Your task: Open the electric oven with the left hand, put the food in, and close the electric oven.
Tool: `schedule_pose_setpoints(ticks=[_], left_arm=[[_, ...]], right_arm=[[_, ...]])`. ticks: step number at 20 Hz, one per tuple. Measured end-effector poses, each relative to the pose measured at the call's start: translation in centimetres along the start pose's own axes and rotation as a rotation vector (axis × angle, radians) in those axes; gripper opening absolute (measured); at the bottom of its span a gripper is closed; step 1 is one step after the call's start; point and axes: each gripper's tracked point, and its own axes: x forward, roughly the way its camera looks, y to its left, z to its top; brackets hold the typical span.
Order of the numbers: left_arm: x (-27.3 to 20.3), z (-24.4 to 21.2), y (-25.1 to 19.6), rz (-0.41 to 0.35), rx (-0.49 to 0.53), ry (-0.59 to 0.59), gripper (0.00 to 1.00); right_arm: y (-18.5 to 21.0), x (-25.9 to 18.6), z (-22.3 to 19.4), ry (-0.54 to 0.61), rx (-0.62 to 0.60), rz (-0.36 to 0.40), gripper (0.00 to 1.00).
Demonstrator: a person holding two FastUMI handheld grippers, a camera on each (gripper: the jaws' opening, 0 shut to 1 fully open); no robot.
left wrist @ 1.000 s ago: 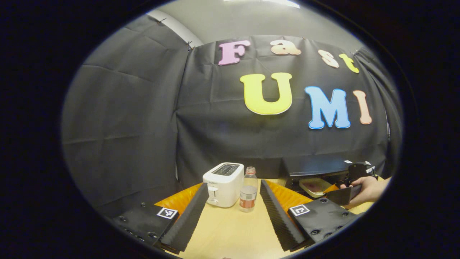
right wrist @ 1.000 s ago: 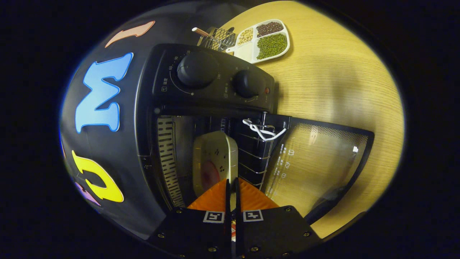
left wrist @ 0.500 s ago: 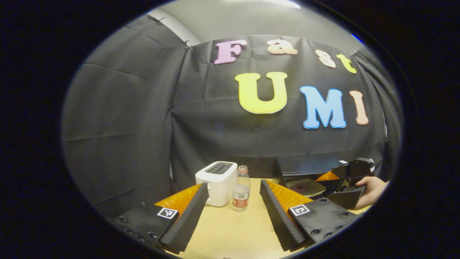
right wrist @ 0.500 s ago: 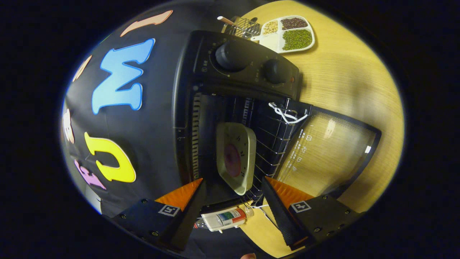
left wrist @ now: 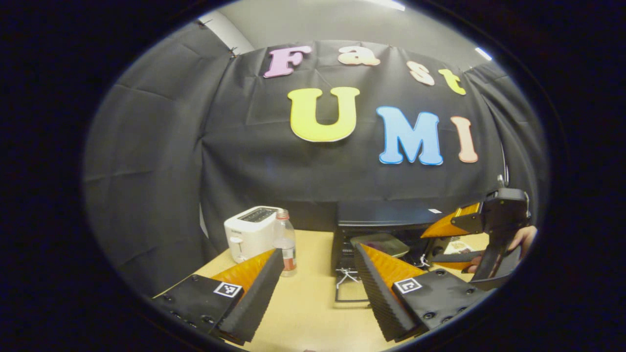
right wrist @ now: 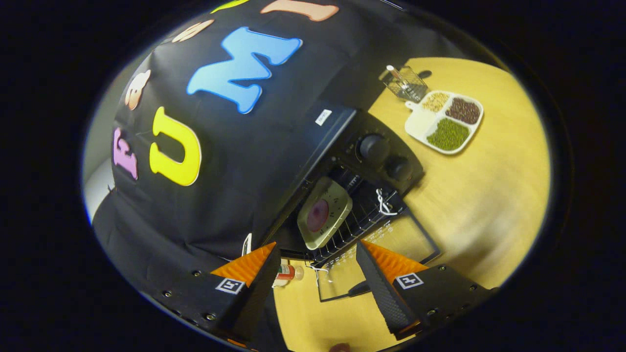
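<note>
The black electric oven (left wrist: 386, 215) stands at the back of the table with its glass door (left wrist: 350, 294) folded down flat. A pale square plate of food (right wrist: 324, 213) lies on the wire rack inside the oven (right wrist: 342, 128), also visible as the plate (left wrist: 382, 243). My right gripper (right wrist: 317, 244) is open, in front of the oven mouth and apart from the plate, with nothing between its fingers. Seen from the left, the right gripper (left wrist: 428, 247) is held by a hand (left wrist: 524, 238) right of the oven. My left gripper (left wrist: 318, 250) stands open and holds nothing, short of the door.
A white toaster (left wrist: 252, 231) and a small bottle (left wrist: 284, 241) stand left of the oven on the wooden table (left wrist: 308, 305). Right of the oven sit a divided tray of beans (right wrist: 446, 122) and a wire basket (right wrist: 404, 84).
The right gripper, shut on the plate's edge a second ago, opened, left the plate on the rack and drew back. The left gripper swung right, bringing the oven ahead.
</note>
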Motion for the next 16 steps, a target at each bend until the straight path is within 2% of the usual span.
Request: schedule_pose_setpoints(ticks=[4, 5, 10, 12, 13, 16], left_arm=[[0.2, -2.2, -3.4, -0.048, 0.005, 0.044, 0.91], [0.3, -2.6, -4.2, -0.059, 0.004, 0.054, 1.00], [0.8, -5.9, -8.1, -0.112, 0.013, 0.126, 1.00], [1.1, -7.7, -9.5, -0.138, 0.014, 0.167, 0.97], [1.1, -8.7, -10.4, -0.151, 0.013, 0.191, 1.00], [1.4, -11.9, -12.3, -0.184, 0.012, 0.271, 0.98]], right_arm=[[-0.4, -4.4, 1.5, -0.052, -0.187, 0.012, 0.96], [-0.7, -5.5, 2.1, -0.070, -0.233, 0.007, 0.96], [-2.1, -9.9, 4.6, -0.171, -0.482, -0.019, 0.96], [-2.6, -11.3, 5.7, -0.221, -0.582, -0.042, 0.97], [-2.9, -12.1, 6.2, -0.240, -0.630, -0.048, 0.98], [-3.9, -14.6, 8.1, -0.323, -0.755, -0.096, 0.98]])
